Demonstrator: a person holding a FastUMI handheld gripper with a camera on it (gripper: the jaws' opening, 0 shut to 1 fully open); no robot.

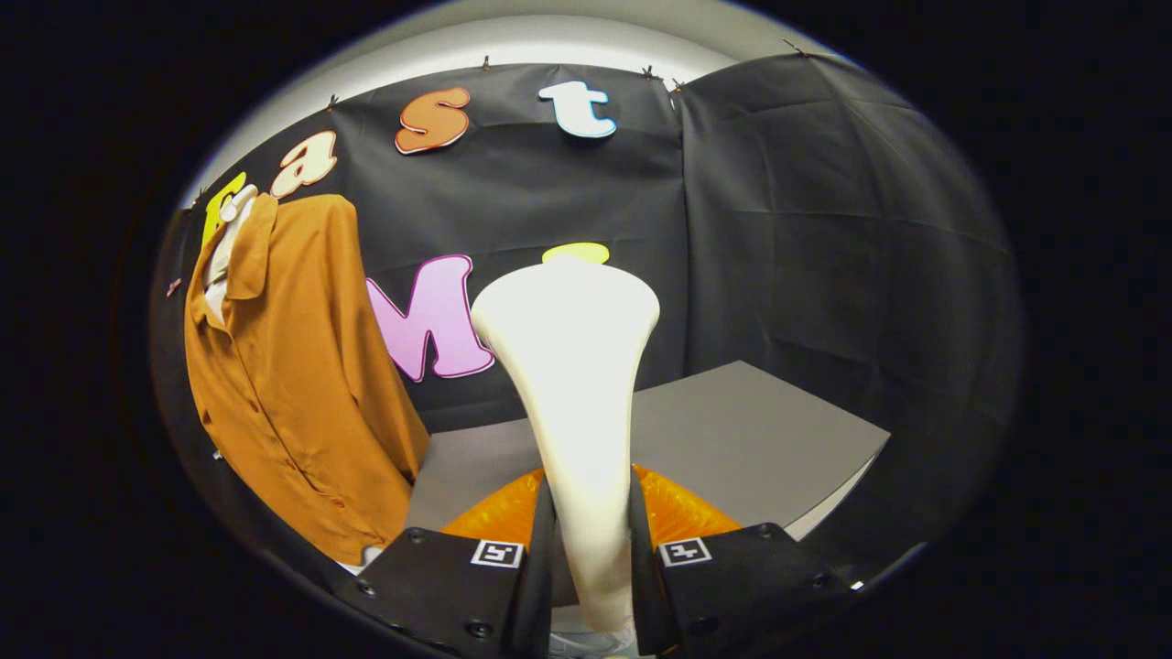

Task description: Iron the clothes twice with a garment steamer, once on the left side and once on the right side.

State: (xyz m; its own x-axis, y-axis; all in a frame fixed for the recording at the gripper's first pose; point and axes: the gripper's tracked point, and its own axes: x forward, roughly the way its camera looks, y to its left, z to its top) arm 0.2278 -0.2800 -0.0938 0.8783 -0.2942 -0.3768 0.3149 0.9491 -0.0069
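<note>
My gripper [588,549] is shut on the handle of a cream-white garment steamer [572,384]. Both black fingers [536,549] press on the handle's sides. The steamer's wide head rises well ahead of the fingers and tilts slightly away. An orange-brown shirt [293,384] hangs on a white hanger [229,229] against the black booth wall, off to the left of the steamer and apart from it. The shirt's collar is at the top and its button line runs down the front.
A grey table [760,439] lies beyond the fingers, below and behind the steamer. Something orange and ribbed [678,513] shows just behind the fingers on both sides of the handle. Black cloth walls close the booth at the back and right.
</note>
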